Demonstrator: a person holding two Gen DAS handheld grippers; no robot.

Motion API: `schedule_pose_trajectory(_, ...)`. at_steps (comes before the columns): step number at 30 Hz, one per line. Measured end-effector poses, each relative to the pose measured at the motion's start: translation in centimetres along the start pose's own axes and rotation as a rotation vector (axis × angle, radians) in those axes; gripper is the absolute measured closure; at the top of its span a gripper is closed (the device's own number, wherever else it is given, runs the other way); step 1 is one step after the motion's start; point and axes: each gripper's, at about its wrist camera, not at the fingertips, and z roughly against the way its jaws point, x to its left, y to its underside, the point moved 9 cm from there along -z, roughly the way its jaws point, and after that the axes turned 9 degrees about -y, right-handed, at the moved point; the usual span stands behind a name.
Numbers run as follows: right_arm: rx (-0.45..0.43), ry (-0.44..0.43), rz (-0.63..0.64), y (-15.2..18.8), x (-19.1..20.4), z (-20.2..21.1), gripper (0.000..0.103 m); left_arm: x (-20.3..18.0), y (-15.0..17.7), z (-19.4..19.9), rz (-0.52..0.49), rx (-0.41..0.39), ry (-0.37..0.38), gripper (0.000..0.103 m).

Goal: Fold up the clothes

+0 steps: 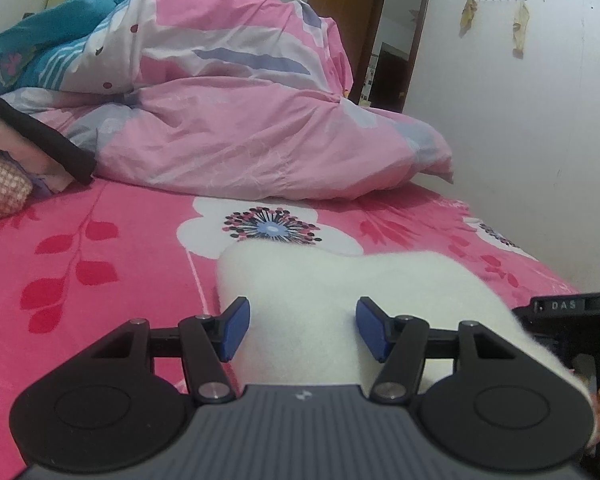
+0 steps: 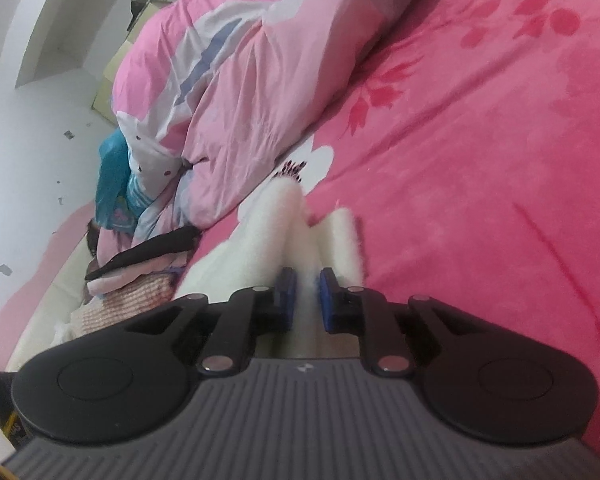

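We held the left gripper (image 1: 302, 329) wide apart over the white fleece garment (image 1: 340, 300), gripping nothing. Our right gripper (image 2: 307, 300) pinched a fold of it, bunched just ahead on the pink bedsheet (image 2: 480, 160).

Held left tool (image 1: 302, 329) with jaws parted, nothing pinched; right tool (image 2: 307, 299) clamped on white fabric (image 2: 300, 216).

Black tool (image 1: 302, 330) — blue pads (image 1: 236, 330)
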Motion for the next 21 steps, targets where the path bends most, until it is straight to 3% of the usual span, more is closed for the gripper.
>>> schedule_pose_trajectory(7, -0.067, 0.008, -0.004, 0.2, -0.2, 1.2, 0.096, -0.7, 0.0, -0.7, -0.008, 0.007, 0.005, 0.041)
schedule_pose_trajectory(12, -0.052, -0.032, -0.026, 0.0, -0.9, 1.2, 0.095, -1.0, 0.1, -1.1, -0.018, 0.006, 0.000, 0.040)
schedule_pose_trajectory(21, -0.145, -0.057, -0.029, -4.5, -0.5, 5.0, 0.092, -0.4, -0.3, -0.6, 0.011, 0.006, 0.007, 0.040)
